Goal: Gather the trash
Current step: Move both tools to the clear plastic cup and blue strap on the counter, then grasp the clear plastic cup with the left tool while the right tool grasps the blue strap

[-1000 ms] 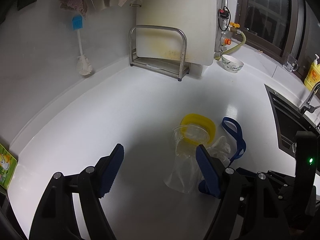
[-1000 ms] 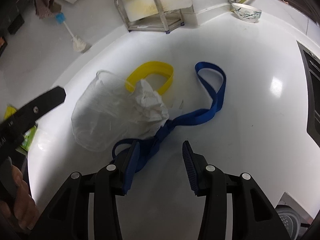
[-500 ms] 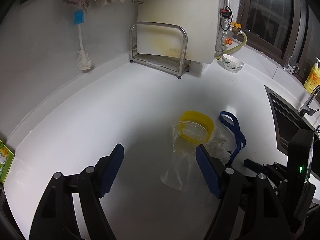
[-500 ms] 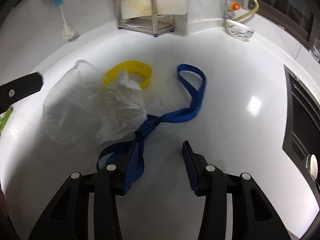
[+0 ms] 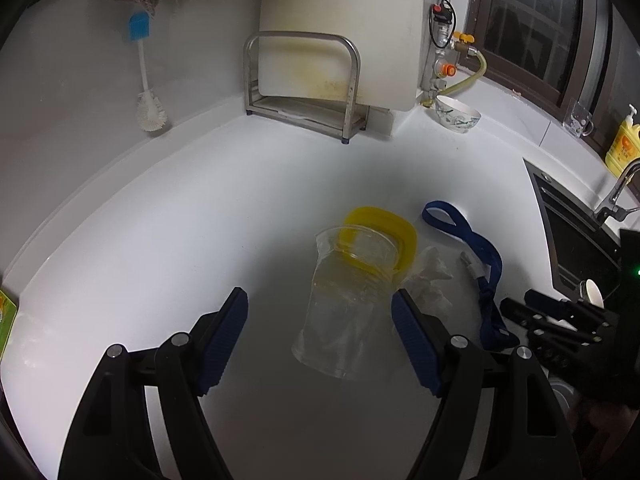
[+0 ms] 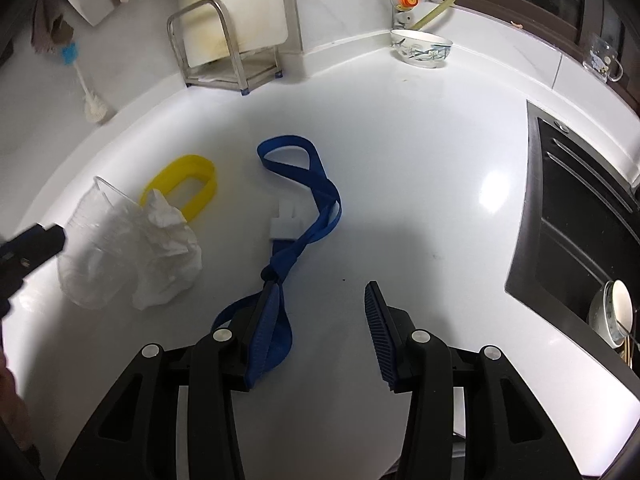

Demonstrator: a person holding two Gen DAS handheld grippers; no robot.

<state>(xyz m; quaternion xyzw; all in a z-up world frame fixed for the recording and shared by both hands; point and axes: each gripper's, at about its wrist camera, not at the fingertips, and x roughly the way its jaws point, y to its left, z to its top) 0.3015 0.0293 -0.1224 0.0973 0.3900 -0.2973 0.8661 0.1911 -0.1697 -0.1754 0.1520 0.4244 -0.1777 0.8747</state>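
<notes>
The clear plastic cup [image 5: 344, 304] looks light and crushable, so I'd pinch its rim with my wide-open, empty left gripper [image 5: 320, 336]; the right gripper [image 6: 320, 332] is half-open, empty.

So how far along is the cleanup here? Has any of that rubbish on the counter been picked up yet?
Nothing looks collected yet. The clear plastic cup, crumpled tissue, yellow ring and blue strap all lie on the white counter. Neither tool holds anything: the left tool hovers open around the cup, and the right tool stands open over the strap's near end. All the picking up is left.
</notes>
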